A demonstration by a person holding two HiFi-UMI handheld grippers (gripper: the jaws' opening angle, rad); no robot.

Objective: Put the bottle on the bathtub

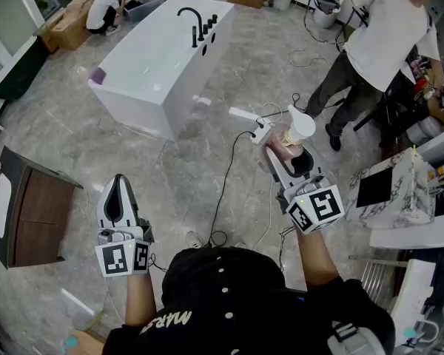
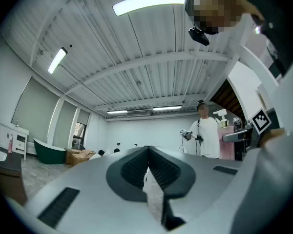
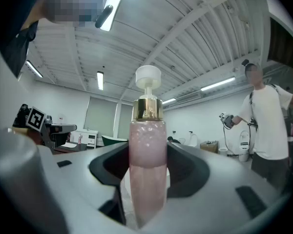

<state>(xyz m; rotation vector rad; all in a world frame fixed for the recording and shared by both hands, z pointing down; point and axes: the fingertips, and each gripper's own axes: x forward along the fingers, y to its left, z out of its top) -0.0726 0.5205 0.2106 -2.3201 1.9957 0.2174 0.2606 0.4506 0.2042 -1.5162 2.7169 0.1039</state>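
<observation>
A white freestanding bathtub [image 1: 152, 65] with a black faucet [image 1: 196, 24] stands on the marble floor, ahead and to the left. My right gripper [image 1: 285, 150] is held out level and is shut on a pink pump bottle [image 1: 296, 133] with a gold collar and white pump head. The right gripper view shows the bottle [image 3: 147, 150] upright between the dark pads [image 3: 185, 172], well short of the tub. Lower left, my left gripper [image 1: 118, 198] holds nothing. In the left gripper view the left gripper [image 2: 147, 156] has its jaw tips together.
A person in a white shirt [image 1: 377, 43] stands at the upper right holding a device. Cables [image 1: 229, 183] trail across the floor between me and the tub. A dark cabinet [image 1: 29, 209] stands at the left and a marble-patterned unit [image 1: 399, 187] at the right. Cardboard boxes [image 1: 70, 24] and crouching people [image 1: 107, 9] are behind the tub.
</observation>
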